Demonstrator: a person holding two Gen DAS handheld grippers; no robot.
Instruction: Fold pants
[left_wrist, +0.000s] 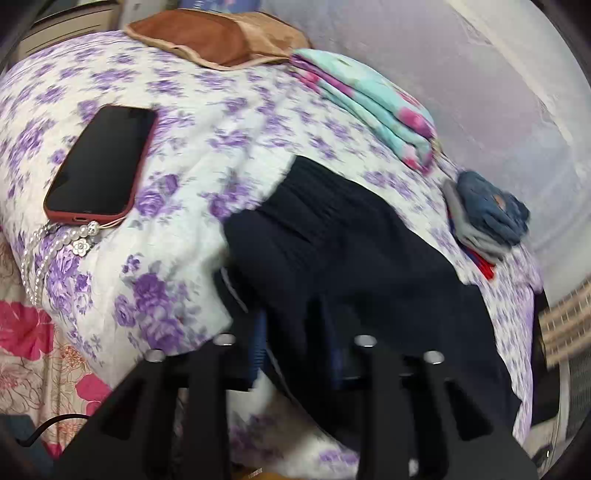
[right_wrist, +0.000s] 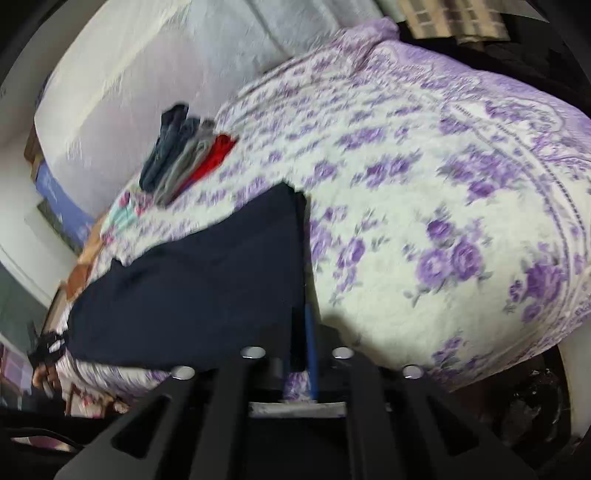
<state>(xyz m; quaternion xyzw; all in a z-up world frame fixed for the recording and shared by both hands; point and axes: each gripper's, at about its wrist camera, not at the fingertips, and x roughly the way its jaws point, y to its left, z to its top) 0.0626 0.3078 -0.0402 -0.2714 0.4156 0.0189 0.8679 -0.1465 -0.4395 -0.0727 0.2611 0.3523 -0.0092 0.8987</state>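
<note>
Dark navy pants (left_wrist: 351, 251) lie folded on a white bedspread with purple flowers (left_wrist: 207, 122). My left gripper (left_wrist: 297, 332) sits low over the near end of the pants. Its jaws stand a little apart, with dark fabric lying between them and not pinched. In the right wrist view the pants (right_wrist: 207, 280) spread to the left. My right gripper (right_wrist: 301, 332) is at their near right corner. A narrow gap shows between its fingers, and the pants' edge runs into it. Both views are blurred.
A black phone in a red case (left_wrist: 99, 162) with a bead strap (left_wrist: 55, 243) lies at the left. A brown cushion (left_wrist: 207, 35), a turquoise and pink folded cloth (left_wrist: 373, 103) and a stack of folded clothes (right_wrist: 184, 158) sit along the far side by a pale wall (right_wrist: 147, 74).
</note>
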